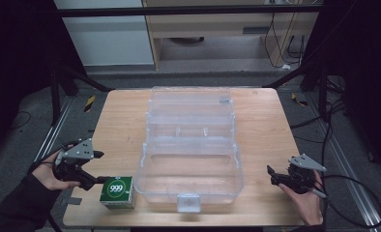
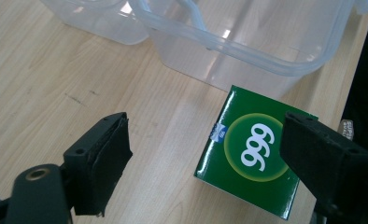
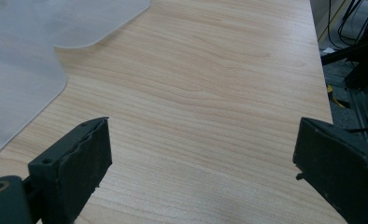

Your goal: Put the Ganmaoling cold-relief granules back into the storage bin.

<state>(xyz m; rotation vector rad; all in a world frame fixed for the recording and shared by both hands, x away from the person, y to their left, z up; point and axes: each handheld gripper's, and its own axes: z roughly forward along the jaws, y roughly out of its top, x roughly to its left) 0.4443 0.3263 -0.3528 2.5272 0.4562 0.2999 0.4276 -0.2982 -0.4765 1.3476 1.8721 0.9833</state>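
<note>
A small green carton point(image 1: 117, 191) printed with a white "999" in a pale ring is seen on the near left part of the wooden table point(image 1: 271, 140), just beside the front left corner of a clear plastic storage box point(image 1: 188, 159) that stands open. In the left gripper view the carton point(image 2: 250, 158) lies flat, its glossy printed face up, its edges crisp and square; one far corner is close to the box wall point(image 2: 247, 51), though contact cannot be confirmed.

The left gripper point(image 1: 97, 168) is held low at the carton's left side with its jaws parted; nothing is pressed between the pads. One black pad overlaps the carton's right edge in its own view, the other stands over bare wood. The right gripper point(image 1: 271, 175) is held at the table's right, jaws spread wide over bare wood point(image 3: 201, 93), with nothing between them.

The step in hand is judged to be the approach to the carton, presumably for placing it in the box. For the next move, the jaws would need to be centred across the carton's two opposite sides and lowered before being closed; thin cardboard is likely to dent under a hard squeeze. The box is translucent, smooth, with rounded corners and a front latch point(image 1: 188, 202).
</note>
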